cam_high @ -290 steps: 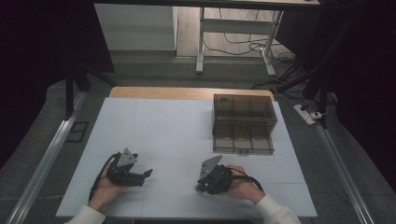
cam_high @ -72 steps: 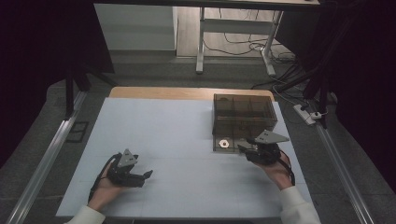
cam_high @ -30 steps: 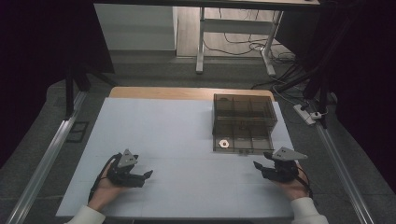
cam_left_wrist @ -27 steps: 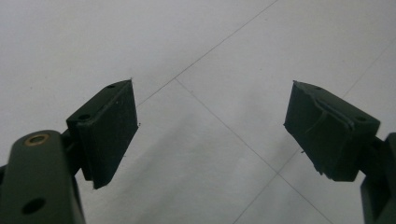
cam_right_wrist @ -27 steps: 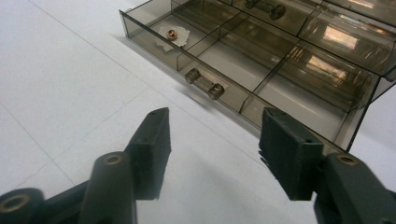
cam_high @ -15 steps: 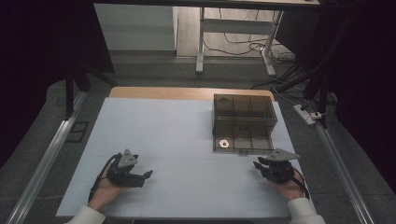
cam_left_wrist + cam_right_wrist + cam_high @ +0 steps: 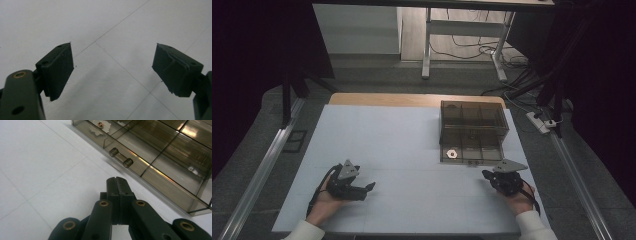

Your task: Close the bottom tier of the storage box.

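The smoky transparent plastic organizer box with a pulled-out drawer [image 7: 473, 134] stands near the far right corner of the white table [image 7: 402, 145]. In the front left compartment of the drawer lies a small white toothed disc with a brass centre [image 7: 452, 153]. The right gripper [image 7: 492, 175] rests near the right edge of the table, just in front of the drawer's two-knob handle [image 7: 121, 157], not touching it; its jaws have just been closing and now press together with nothing between them. The left gripper [image 7: 368, 187] lies near the front left corner, its jaws wide apart and empty.
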Tool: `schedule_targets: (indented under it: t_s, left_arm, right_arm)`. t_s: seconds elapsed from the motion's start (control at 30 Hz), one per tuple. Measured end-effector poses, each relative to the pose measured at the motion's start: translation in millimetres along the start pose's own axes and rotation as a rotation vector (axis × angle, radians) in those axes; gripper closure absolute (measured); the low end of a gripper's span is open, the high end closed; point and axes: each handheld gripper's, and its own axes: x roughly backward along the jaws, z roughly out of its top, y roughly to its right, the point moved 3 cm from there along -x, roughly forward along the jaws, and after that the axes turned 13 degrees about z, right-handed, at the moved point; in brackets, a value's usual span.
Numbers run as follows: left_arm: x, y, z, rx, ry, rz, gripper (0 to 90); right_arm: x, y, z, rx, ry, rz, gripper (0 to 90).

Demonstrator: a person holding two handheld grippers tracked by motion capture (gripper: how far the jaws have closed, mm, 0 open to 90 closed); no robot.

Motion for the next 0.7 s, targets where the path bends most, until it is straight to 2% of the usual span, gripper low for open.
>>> schedule_targets:
  t_s: [0.13,0.3,0.57,0.7]
  left_arm:
    - [0.1,0.7,0.8,0.002,0.001,0.000,17.1]
    - [-0.8,1.1,1.3,0.000,-0.001,-0.003,17.1]
    - [-1.4,1.1,1.5,0.001,-0.001,-0.004,17.1]
    - [-1.2,0.7,1.5,0.003,0.000,-0.005,17.2]
  right_arm:
    - [-3.4,4.2,0.1,-0.005,0.001,-0.015,89.9]
    - [-13.6,10.1,-0.5,-0.011,-0.028,-0.033,89.9]
    - [-22.0,20.5,1.8,-0.028,-0.034,-0.081,90.0]
    - [-26.2,21.6,0.7,-0.024,-0.047,-0.080,90.0]
